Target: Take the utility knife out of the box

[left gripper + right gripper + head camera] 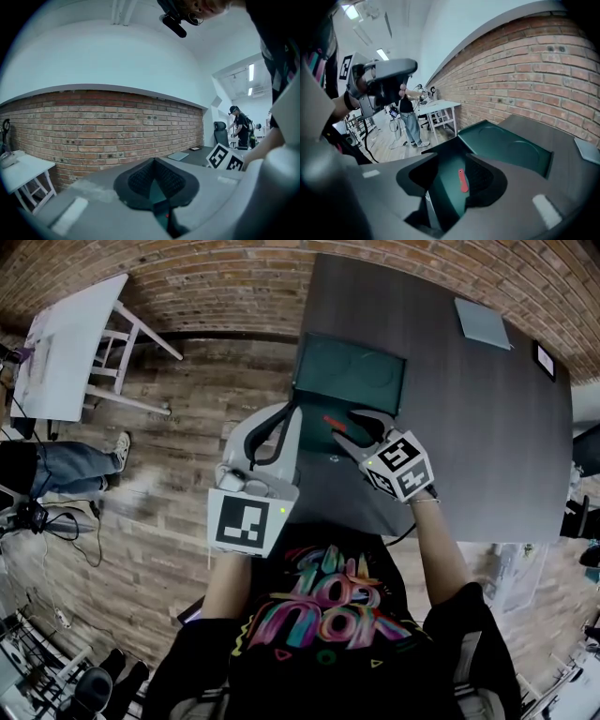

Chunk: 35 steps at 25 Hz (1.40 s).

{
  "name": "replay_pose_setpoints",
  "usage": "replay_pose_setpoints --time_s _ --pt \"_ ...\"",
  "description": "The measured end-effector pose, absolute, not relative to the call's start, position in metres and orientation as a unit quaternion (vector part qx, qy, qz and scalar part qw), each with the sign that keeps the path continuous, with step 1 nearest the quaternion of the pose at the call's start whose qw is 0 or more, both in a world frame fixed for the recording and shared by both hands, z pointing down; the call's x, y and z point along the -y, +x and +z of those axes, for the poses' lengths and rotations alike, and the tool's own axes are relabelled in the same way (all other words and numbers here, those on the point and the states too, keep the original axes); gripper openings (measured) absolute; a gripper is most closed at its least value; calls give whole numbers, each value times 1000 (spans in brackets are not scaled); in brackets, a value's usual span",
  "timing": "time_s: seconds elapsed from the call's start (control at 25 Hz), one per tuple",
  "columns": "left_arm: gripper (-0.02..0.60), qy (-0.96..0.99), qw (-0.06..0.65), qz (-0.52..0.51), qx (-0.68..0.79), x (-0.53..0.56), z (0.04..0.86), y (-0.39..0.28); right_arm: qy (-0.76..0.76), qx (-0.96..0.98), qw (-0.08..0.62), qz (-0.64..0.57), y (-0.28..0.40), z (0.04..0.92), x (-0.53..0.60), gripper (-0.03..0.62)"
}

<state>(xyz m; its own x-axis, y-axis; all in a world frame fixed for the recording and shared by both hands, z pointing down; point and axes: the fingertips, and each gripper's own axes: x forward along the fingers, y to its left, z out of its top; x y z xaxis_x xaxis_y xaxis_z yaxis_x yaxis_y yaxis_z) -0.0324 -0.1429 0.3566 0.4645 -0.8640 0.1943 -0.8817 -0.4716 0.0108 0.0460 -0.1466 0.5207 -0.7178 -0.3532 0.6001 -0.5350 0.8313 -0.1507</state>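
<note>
A dark green box (pixel 317 442) stands at the left edge of the dark table, its lid (pixel 352 371) thrown open at the back. In the box lies the red utility knife (pixel 334 423), flat on the green bottom (pixel 445 187). My right gripper (pixel 354 430) hangs over the box, tilted down, its jaws open. The right gripper view shows the knife (pixel 462 180) in the gap between them, untouched. My left gripper (pixel 291 413) is at the box's left wall. Its pads (pixel 140 180) stand close together around a green strip (pixel 157 190), the box wall.
A white table (pixel 66 343) stands to the left on the wooden floor, with a person's legs (pixel 66 465) near it. A grey-blue pad (pixel 483 322) and a small dark device (pixel 544 360) lie at the table's far right. A brick wall runs along the back.
</note>
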Motion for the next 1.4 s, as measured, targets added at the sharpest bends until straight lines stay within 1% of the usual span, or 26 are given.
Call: replay_pose_setpoints --time_s 0.16,0.4,0.68,1.2,1.36,1.4 --pt "0 855 52 79 511 146 356 -35 220 904 322 175 39 543 148 179" --pt "0 854 48 79 512 155 356 -36 214 887 359 198 38 570 154 179" --pt "0 853 51 75 513 168 357 -41 192 873 410 183 33 596 152 179" --pt "0 854 64 81 509 178 367 -46 192 844 467 178 34 622 155 175" --pt "0 853 65 82 511 182 370 -53 197 838 483 160 34 626 158 149" --pt "0 853 65 82 511 182 370 -54 199 837 487 154 35 626 160 155"
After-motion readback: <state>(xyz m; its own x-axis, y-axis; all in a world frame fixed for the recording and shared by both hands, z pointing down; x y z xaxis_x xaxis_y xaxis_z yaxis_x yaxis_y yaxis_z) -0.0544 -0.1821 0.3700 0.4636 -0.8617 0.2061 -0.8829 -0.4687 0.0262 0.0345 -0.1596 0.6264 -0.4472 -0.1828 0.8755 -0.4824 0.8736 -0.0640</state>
